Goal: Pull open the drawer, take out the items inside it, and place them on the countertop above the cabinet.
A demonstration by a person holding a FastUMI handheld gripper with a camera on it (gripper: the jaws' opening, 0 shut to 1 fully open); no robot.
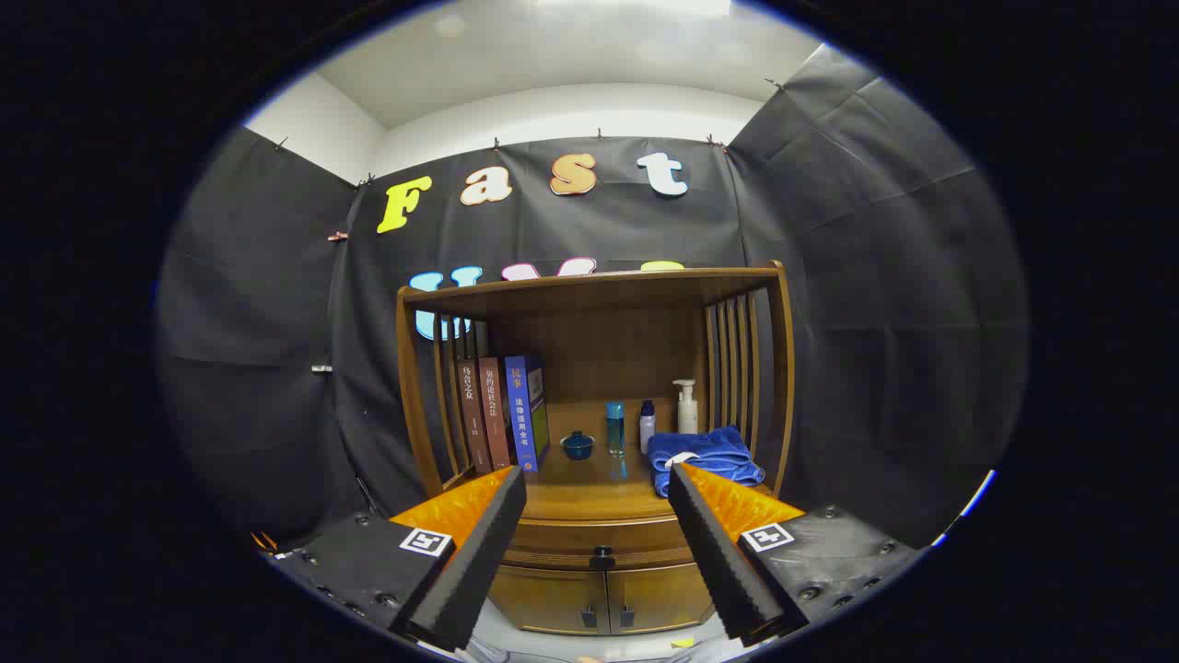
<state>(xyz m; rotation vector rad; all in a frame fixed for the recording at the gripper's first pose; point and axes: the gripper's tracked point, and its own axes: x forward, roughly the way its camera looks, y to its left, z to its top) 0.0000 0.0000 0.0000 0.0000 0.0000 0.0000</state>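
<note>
A wooden cabinet stands ahead against the booth wall. Its drawer (599, 539) is closed, with a small dark knob (602, 556) at its middle, seen between my fingers. The countertop (589, 493) lies just above the drawer, under an open shelf frame. My gripper (597, 479) is open and holds nothing. It hovers well short of the cabinet, with its fingertips framing the countertop. What lies inside the drawer is hidden.
On the countertop stand three books (502, 414) at the left, a small blue lidded pot (577, 446), a blue bottle (615, 428), a small bottle (647, 425), a pump bottle (686, 408) and a folded blue towel (705, 456). Two cabinet doors (603, 599) sit below the drawer.
</note>
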